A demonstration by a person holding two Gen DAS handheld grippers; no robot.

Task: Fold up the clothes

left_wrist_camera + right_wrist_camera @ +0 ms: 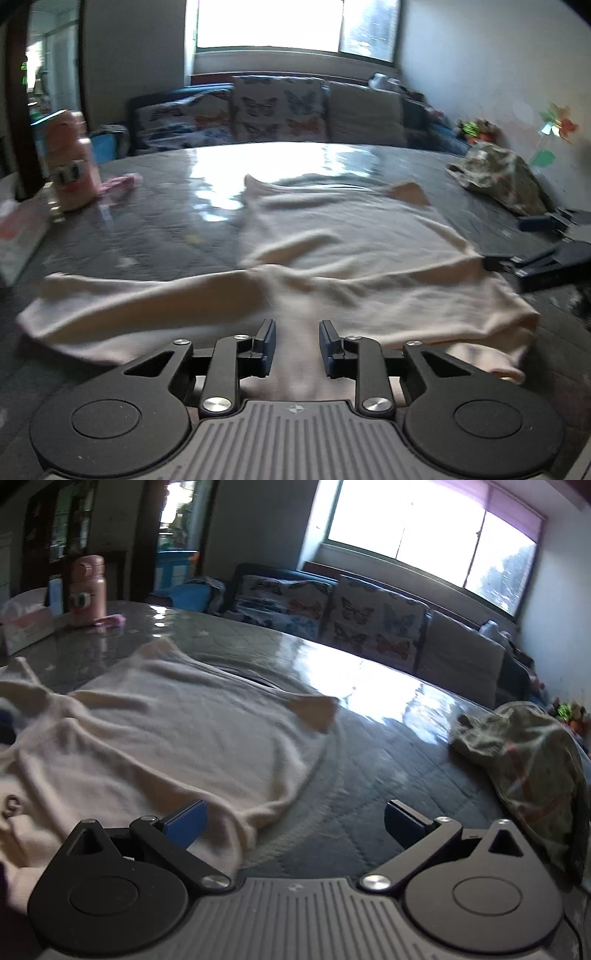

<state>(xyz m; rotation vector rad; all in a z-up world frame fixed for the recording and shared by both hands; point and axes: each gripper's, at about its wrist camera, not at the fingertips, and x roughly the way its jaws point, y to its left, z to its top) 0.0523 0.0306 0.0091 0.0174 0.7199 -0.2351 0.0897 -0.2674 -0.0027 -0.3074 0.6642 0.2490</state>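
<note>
Blue pads (pixel 267 343) on the left gripper (pixel 297 345) stand a little apart, with cream cloth showing in the gap; whether they pinch it cannot be told. The right gripper (pixel 295 825) is spread wide over the shiny grey table (pixel 369 775), holding nothing, just beside the shirt's edge. The cream shirt (pixel 332 251) lies spread on the table, one sleeve (pixel 110 306) stretched out left. A green patterned cloth (pixel 528 760) sits bunched to the right. A pink bottle (pixel 72 162) and a tissue box (pixel 26 627) stand far left.
</note>
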